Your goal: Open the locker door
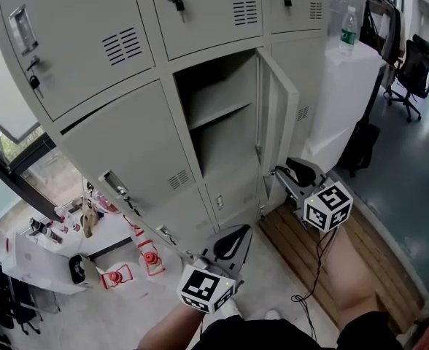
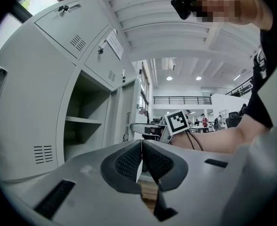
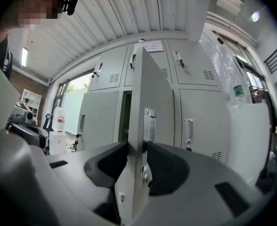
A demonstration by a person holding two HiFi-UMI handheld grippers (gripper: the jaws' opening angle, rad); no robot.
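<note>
Grey lockers (image 1: 120, 137) fill the bkgd, one compartment open. Right forearm (image 1: 349, 268) reaches out level; right gripper (image 1: 284, 173) sits astride the free edge of the locker door (image 1: 280, 111), which is swung well out from its frame. Jaws pinch that edge just by the handle (image 3: 149, 124). Left forearm (image 1: 163, 334) is lower & nearer the body; left gripper (image 1: 233, 239) is pressed together w/ nothing in it, apart from the door.

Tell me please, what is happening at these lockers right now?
A person works with a gripper in each hand. The right gripper is closed on the free edge of the locker door, which already stands well open, showing an empty shelf. The left gripper is shut, holds nothing and hangs back from the lockers.
</note>
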